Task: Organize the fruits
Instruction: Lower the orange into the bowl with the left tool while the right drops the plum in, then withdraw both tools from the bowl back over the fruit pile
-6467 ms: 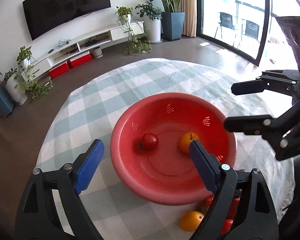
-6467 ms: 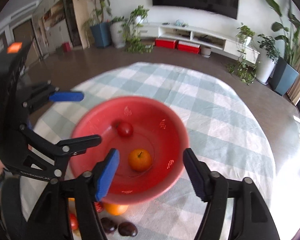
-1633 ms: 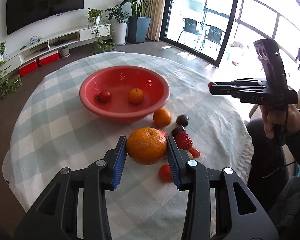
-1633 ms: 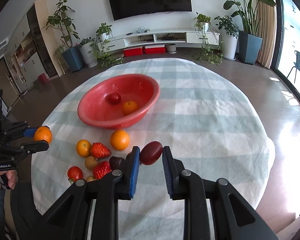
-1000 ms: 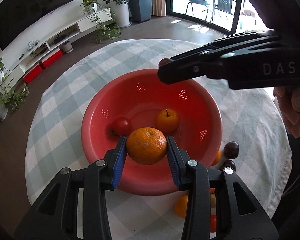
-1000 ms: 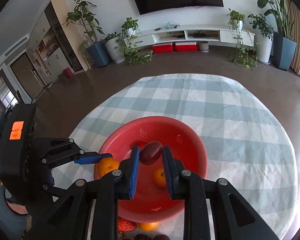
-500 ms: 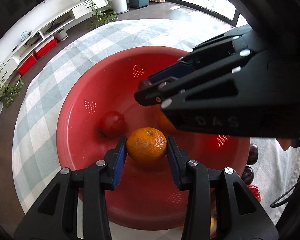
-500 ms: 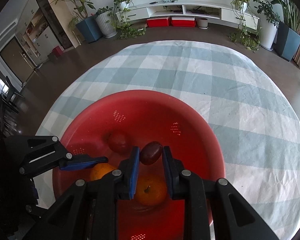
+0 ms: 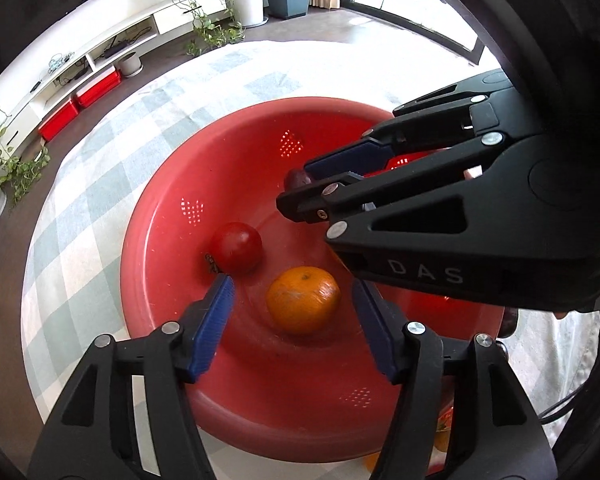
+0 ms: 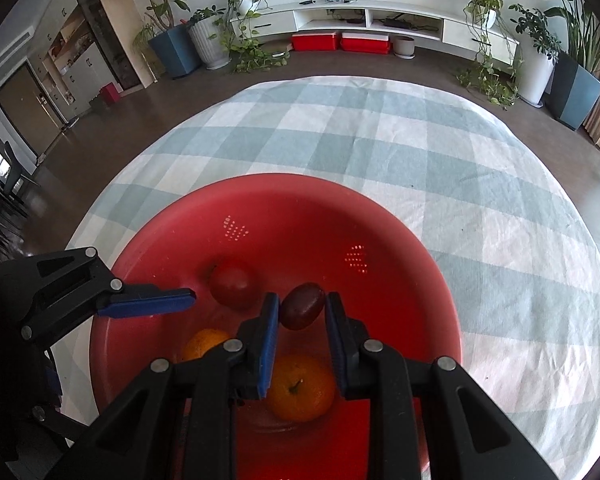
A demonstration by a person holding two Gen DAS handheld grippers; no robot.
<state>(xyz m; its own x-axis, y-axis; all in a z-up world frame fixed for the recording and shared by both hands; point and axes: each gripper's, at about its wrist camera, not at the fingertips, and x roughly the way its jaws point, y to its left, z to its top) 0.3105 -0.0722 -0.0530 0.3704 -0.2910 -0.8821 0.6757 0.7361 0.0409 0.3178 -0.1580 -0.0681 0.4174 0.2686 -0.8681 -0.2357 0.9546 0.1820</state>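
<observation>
A red bowl (image 9: pixel 172 216) (image 10: pixel 400 248) sits on the checked tablecloth. In it lie a red tomato (image 9: pixel 237 246) (image 10: pixel 232 283), a stemmed orange (image 10: pixel 300 389) and another orange (image 9: pixel 303 299) (image 10: pixel 204 343). My left gripper (image 9: pixel 296 320) is open over the bowl, and that orange lies in the bowl between its blue fingers, free of them. My right gripper (image 10: pixel 302 320) is shut on a dark purple plum (image 10: pixel 302 305) (image 9: pixel 296 179), held above the bowl's middle.
The round table's cloth (image 10: pixel 380 132) spreads beyond the bowl. Other fruit lies partly hidden behind the bowl's near right rim (image 9: pixel 508 320). A TV bench, red boxes and potted plants stand on the floor far behind.
My left gripper has opened and let the orange go into the bowl. My right gripper, still holding the plum, has come lower over the bowl.
</observation>
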